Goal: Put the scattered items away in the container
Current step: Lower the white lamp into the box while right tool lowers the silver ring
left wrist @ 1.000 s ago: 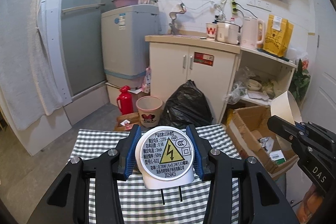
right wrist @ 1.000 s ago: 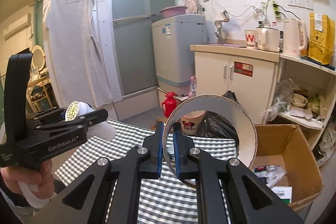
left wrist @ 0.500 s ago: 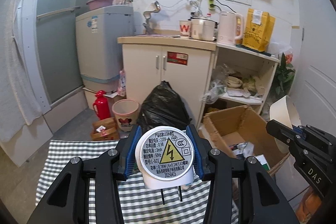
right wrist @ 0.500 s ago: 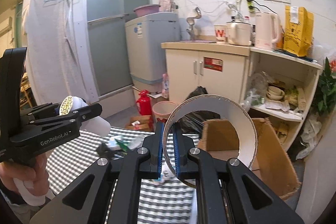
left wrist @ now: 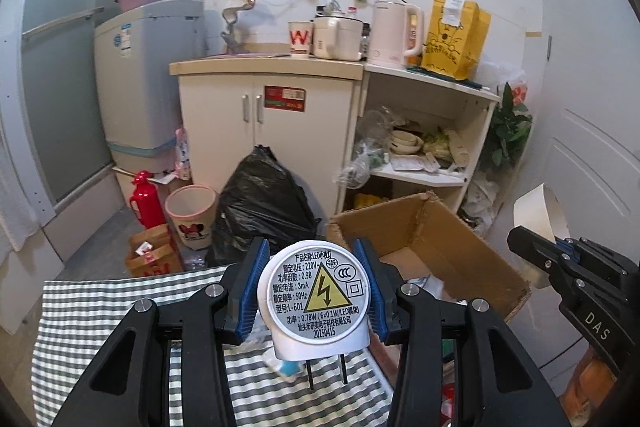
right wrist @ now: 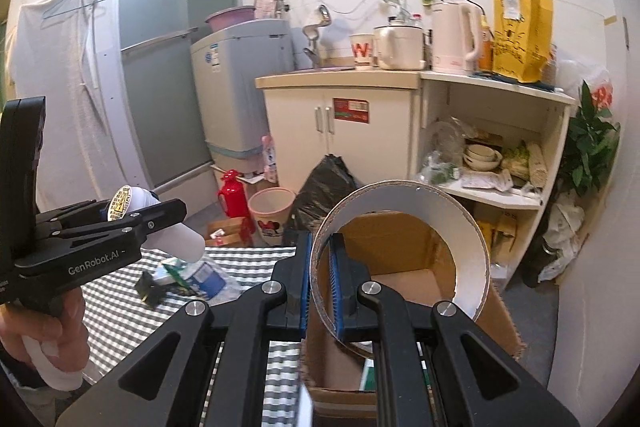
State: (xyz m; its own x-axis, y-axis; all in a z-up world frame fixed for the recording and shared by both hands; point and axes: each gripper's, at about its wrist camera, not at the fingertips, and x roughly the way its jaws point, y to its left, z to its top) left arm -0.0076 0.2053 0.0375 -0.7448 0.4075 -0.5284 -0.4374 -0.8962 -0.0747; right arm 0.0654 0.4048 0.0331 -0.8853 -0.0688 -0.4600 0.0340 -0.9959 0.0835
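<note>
The left claw (left wrist: 317,290) pinched a white LED plug-in night light (left wrist: 316,297), prongs down, over the checked tabletop (left wrist: 92,311). The right claw (right wrist: 319,283) pinched a tape roll's (right wrist: 404,251) wall above the open cardboard box (right wrist: 408,283) beyond the tabletop's edge.

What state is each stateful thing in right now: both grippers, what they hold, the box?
left gripper: shut on the night light.
night light: held, label facing camera, prongs down.
right gripper: shut on the tape ring's wall.
tape ring: held above the box.
cardboard box: open, flaps up.
</note>
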